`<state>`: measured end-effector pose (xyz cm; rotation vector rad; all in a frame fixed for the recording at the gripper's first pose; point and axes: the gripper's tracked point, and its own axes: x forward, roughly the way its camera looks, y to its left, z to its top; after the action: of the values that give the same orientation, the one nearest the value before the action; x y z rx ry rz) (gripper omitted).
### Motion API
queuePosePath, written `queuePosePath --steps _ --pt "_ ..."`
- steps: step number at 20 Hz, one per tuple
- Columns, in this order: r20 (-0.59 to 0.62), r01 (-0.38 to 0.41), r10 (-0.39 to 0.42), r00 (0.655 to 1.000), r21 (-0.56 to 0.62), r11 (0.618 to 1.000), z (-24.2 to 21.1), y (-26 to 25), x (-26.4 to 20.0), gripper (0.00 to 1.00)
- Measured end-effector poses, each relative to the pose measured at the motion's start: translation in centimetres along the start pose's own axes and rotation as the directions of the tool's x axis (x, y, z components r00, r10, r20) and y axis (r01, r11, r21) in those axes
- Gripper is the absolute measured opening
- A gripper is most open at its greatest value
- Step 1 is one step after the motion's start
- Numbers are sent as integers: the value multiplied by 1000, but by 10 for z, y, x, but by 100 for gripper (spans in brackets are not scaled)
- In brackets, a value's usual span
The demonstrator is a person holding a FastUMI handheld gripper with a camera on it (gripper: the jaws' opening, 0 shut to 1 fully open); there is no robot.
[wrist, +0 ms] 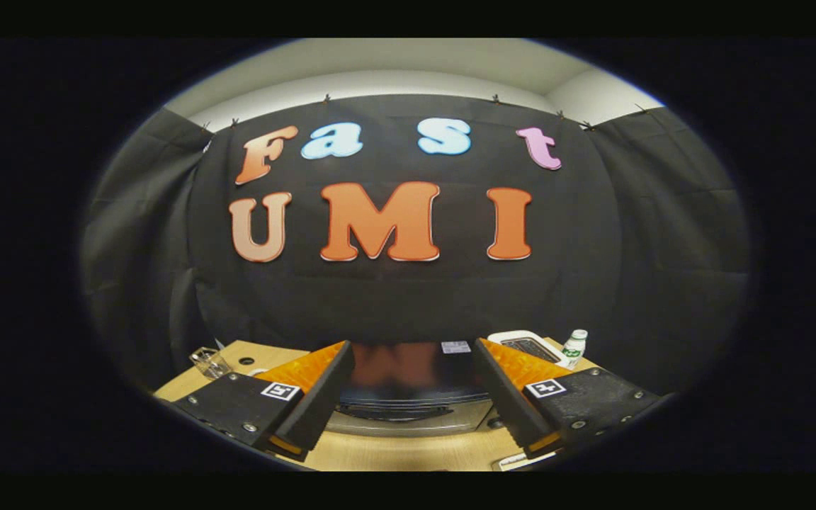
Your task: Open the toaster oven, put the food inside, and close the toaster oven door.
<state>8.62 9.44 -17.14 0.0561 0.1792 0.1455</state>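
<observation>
A toaster oven (pixel 411 407) with a glossy dark top and a silver front stands on the wooden table, seen from above between and just beyond my fingers. Its door handle shows as a dark bar along the upper front; the door looks closed. My gripper (pixel 411 397) hangs above the oven's front, open wide with nothing between its fingers. I cannot make out any food here.
A clear glass (pixel 210 363) sits on the table (pixel 408 453) beyond the left finger. Beyond the right finger are a white tray-like device (pixel 530 345) and a small white bottle with a green label (pixel 574 347). Black cloth walls close in behind.
</observation>
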Motion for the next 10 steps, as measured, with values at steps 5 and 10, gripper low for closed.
queuePosePath --steps 5,10 --pt "-136 -31 23 990 -58 998 -67 18 40 100" --pt "-193 -44 31 981 -63 997 -95 26 53 100"
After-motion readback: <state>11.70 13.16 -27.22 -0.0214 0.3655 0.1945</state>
